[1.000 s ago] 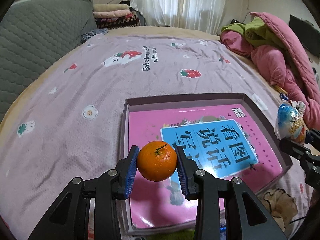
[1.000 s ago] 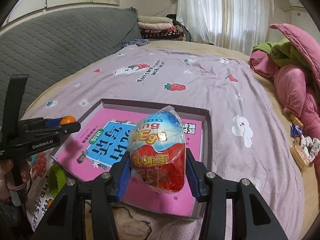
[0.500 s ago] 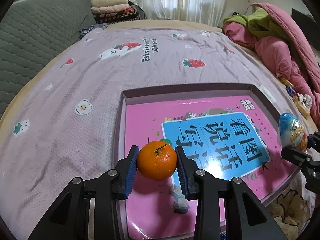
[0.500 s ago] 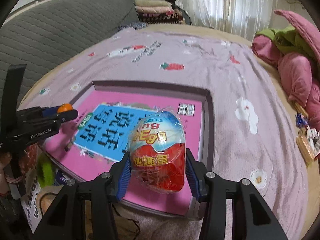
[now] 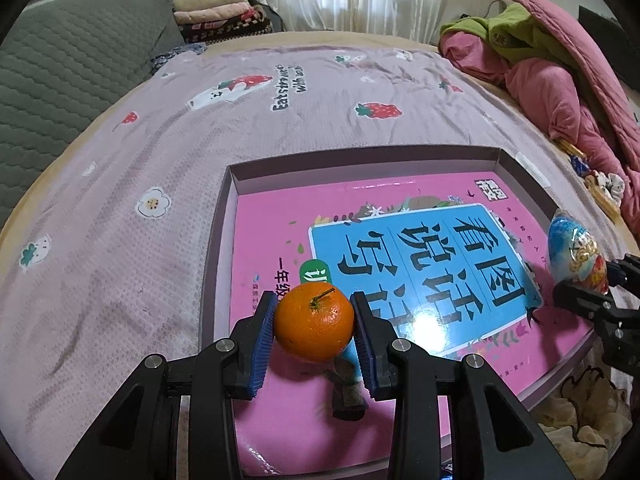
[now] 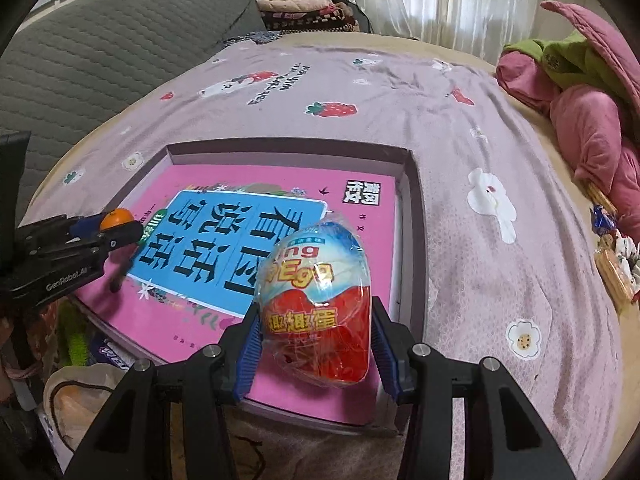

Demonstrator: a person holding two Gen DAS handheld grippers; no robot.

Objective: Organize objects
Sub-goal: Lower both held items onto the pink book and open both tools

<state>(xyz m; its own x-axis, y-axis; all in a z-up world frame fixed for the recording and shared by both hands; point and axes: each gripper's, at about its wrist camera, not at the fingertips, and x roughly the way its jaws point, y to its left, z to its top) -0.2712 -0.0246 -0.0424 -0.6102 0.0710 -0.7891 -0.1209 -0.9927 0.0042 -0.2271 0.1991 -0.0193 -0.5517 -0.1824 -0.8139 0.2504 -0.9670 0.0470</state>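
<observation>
Your left tool (image 5: 314, 326) grips a mandarin (image 5: 314, 322), lower centre, above the pink book (image 5: 400, 240) in the box (image 5: 360, 160). Your right tool (image 6: 316, 344) clamps a wrapped toy egg (image 6: 316, 304) over the book's near right corner.

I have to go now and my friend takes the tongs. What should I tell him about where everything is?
Left tongs: shut on the orange, held over the near left part of the box.
Right tongs: shut on the wrapped toy egg, held over the box's near right part.
The pink book already lies flat in the box on the bed.
Left to do: set the orange and the egg down, probably in the box.
</observation>
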